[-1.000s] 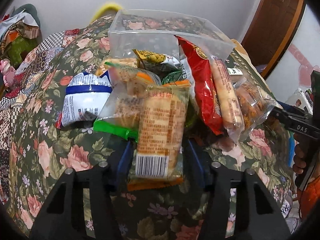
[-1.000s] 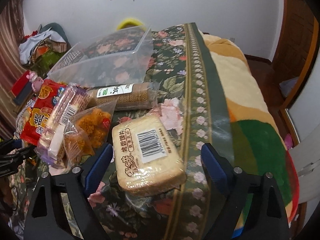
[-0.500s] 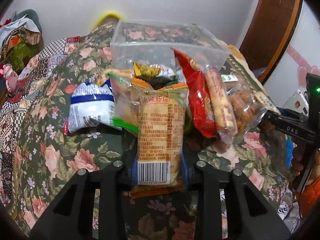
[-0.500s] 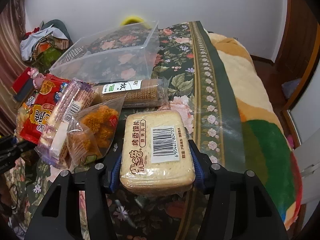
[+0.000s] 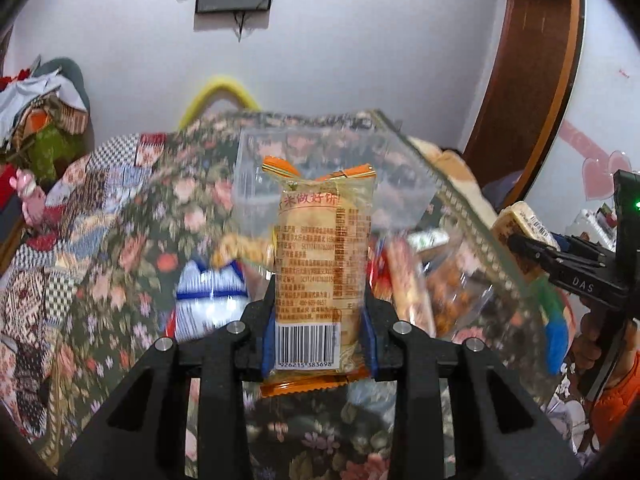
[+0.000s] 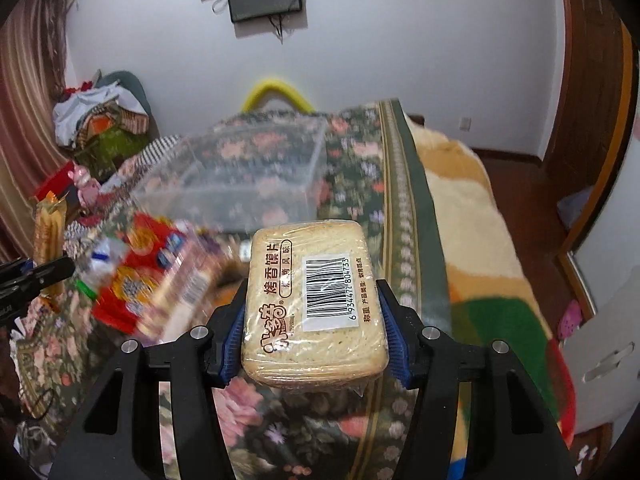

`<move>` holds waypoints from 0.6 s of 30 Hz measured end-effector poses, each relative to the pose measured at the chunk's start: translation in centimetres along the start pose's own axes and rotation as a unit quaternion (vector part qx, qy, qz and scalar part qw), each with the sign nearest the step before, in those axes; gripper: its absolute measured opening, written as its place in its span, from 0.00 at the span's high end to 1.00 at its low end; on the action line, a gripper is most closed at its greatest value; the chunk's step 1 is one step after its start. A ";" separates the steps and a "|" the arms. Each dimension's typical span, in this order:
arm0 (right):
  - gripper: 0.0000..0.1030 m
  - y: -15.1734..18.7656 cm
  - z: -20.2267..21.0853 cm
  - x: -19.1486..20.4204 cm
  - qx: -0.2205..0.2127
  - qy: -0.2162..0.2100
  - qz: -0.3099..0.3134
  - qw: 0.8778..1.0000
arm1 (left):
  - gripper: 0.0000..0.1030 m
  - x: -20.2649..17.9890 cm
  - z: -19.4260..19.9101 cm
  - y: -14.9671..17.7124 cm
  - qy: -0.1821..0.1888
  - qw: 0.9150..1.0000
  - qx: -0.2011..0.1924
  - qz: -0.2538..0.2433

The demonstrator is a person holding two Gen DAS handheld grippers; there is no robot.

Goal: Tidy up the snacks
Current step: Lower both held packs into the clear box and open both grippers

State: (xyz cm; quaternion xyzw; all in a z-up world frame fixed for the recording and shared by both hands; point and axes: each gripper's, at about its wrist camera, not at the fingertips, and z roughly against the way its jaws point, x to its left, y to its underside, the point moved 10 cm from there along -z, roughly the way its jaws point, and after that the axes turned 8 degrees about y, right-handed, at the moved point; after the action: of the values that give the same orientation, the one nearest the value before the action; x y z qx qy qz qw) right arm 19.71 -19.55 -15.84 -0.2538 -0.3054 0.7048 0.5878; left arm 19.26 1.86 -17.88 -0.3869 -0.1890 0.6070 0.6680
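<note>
A: Both packs have left the bed since the earlier frames. The cracker pack point(image 5: 320, 276) and the bread pack point(image 6: 314, 304) lay on the floral bedspread point(image 6: 360, 184) then, each between spread pads; now each is raised clear of it, and the scene behind is blurred.

B: State of each hand-held gripper?

A: Left hand-held gripper point(image 5: 318, 340): jaws have closed in, pads pressed on both long edges of the cracker pack, near its barcode end. Right hand-held gripper point(image 6: 312, 344): jaws have closed in, pads pressed on both sides of the bread pack, which fills the gap.

B: Meaning for the task?

A: Judged from position, both pick-ups are done and transport comes next. The clear bin point(image 6: 240, 176) sits farther back on the bed, apparently the destination, and looks empty. Other snacks point(image 6: 140, 276) remain in a heap between the two packs, near the bin's front wall.

B: Risks?

A: Cracker pack is held low and stands tall; it may tip.
</note>
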 end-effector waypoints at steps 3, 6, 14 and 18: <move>0.48 -1.7 0.4 0.5 -0.021 -0.003 0.001 1.000 | 0.67 -0.1 0.3 -1.7 -0.001 1.000 -0.016 -0.009; 0.48 -3.3 0.9 1.3 -0.041 -0.007 0.004 0.999 | 0.67 -0.2 0.3 -3.1 -0.001 1.000 -0.025 -0.012; 0.48 -6.9 1.5 3.3 -0.086 -0.016 0.013 0.996 | 0.67 0.0 -0.9 -6.8 0.004 0.999 -0.047 -0.012; 0.48 -8.4 0.9 4.1 -0.097 -0.021 0.014 0.995 | 0.67 0.3 -2.3 -8.6 0.001 0.998 -0.051 -0.020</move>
State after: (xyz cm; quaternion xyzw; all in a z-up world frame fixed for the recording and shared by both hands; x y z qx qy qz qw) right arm 23.94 -14.64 -9.11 -0.2988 -0.3811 0.6855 0.5437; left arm 26.68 1.75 -12.99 -0.4176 -0.2265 0.5828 0.6592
